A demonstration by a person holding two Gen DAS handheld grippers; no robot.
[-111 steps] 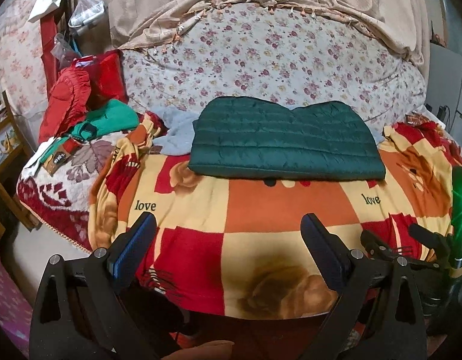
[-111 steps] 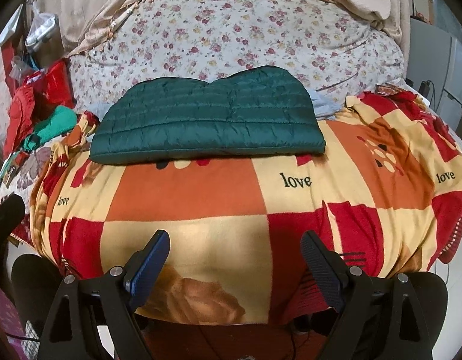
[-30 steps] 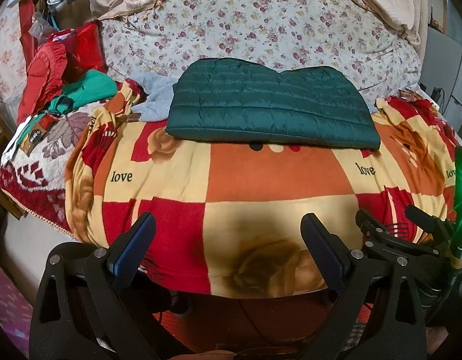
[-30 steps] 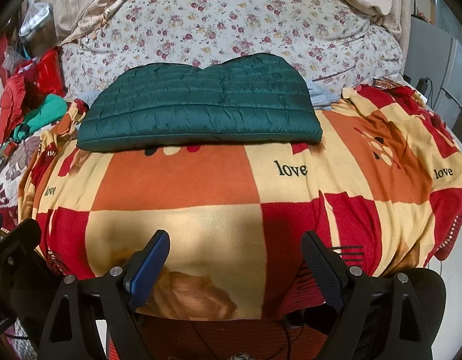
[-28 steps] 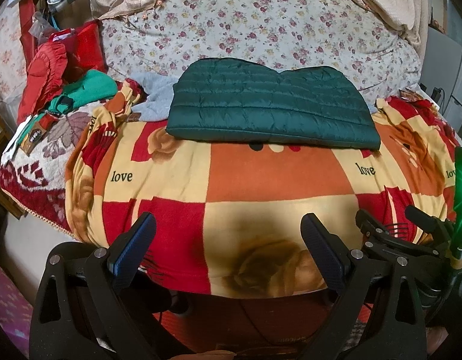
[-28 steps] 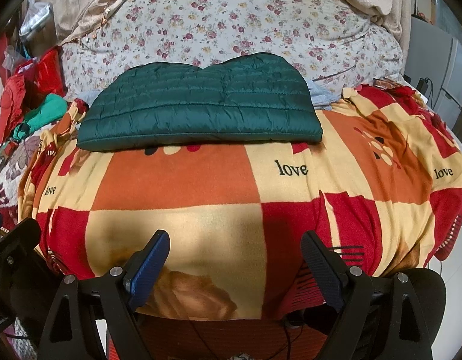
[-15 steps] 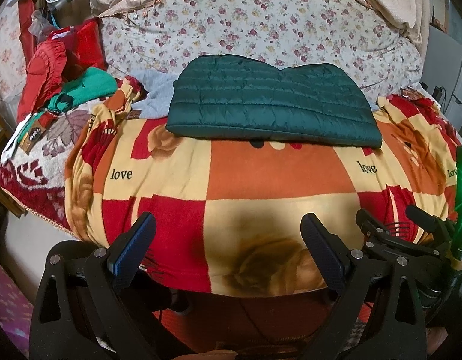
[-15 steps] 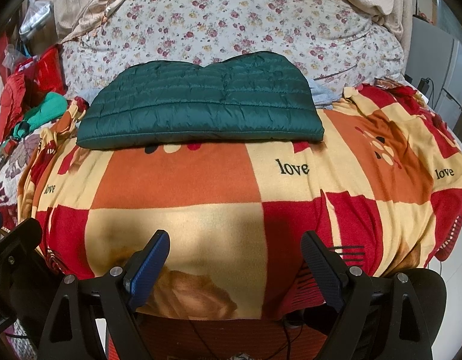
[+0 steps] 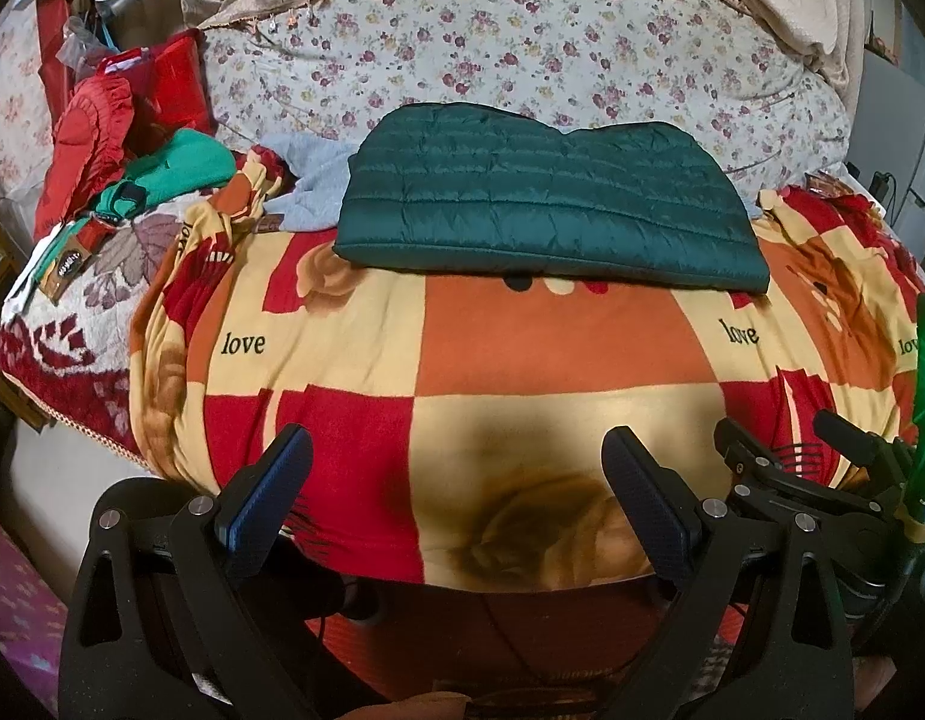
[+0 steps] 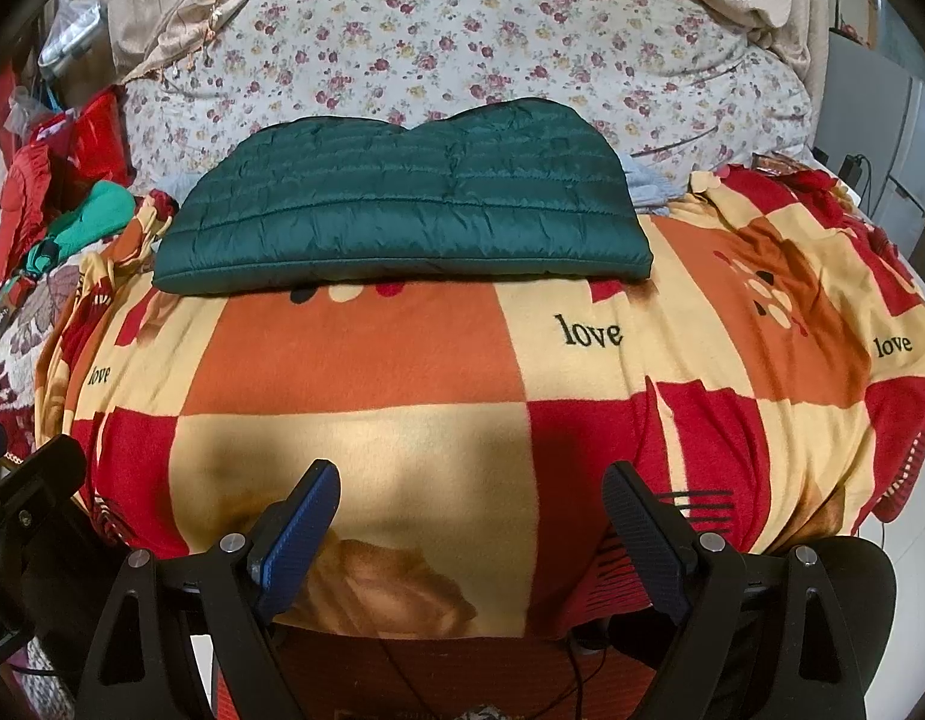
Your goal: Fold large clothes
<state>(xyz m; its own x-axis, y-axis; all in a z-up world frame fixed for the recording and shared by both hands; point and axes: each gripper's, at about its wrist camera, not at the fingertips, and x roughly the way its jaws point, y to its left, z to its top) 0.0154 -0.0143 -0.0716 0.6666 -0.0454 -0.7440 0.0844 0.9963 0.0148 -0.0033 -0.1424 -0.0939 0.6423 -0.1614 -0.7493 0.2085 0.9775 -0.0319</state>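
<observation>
A dark green quilted jacket (image 9: 546,204) lies folded flat on the far part of the checked "love" blanket (image 9: 552,336); it also shows in the right wrist view (image 10: 402,210). My left gripper (image 9: 456,480) is open and empty, held off the near edge of the bed, well short of the jacket. My right gripper (image 10: 471,510) is open and empty too, also at the near edge. The right gripper's body shows at the right of the left wrist view (image 9: 822,480).
A floral quilt (image 9: 522,42) rises behind the jacket. Red and green clothes (image 9: 132,138) are piled at the far left. A grey garment (image 9: 309,180) lies by the jacket's left end. A white appliance (image 10: 882,138) stands at the right.
Both grippers have drifted slightly toward the bed and risen since 3.7 s ago; in the last second almost nothing moved. The jacket lies as before.
</observation>
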